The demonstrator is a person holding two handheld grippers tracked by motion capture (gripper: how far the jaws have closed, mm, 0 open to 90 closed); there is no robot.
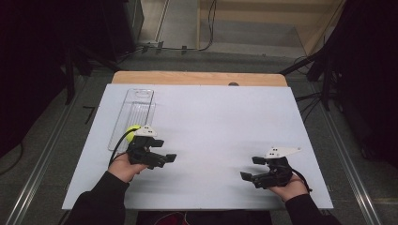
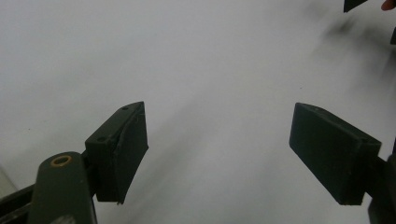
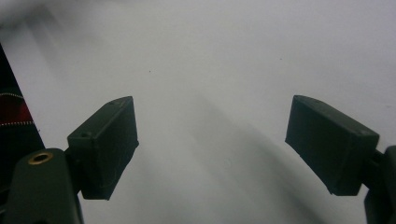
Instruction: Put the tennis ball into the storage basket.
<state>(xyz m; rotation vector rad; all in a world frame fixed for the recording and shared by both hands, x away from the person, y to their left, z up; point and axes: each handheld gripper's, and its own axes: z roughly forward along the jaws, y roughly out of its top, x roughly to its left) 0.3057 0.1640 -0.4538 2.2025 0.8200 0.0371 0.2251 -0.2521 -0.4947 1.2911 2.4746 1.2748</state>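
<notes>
White counter [image 1: 211, 122] carries both hands: the right claw [image 1: 251, 169] and left claw [image 1: 165, 151] hover nearest, jaws apart, empty. Just behind the left claw sits a yellow-green ball [image 1: 132, 131] in a clear tray [image 1: 137, 101].

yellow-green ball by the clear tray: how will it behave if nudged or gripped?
The ball looks round and smooth, so a nudge would probably send it rolling across the flat white table. It rests at the clear tray, which might stop it on that side. It seems small and likely light, perhaps slipping from the open left gripper.
</notes>
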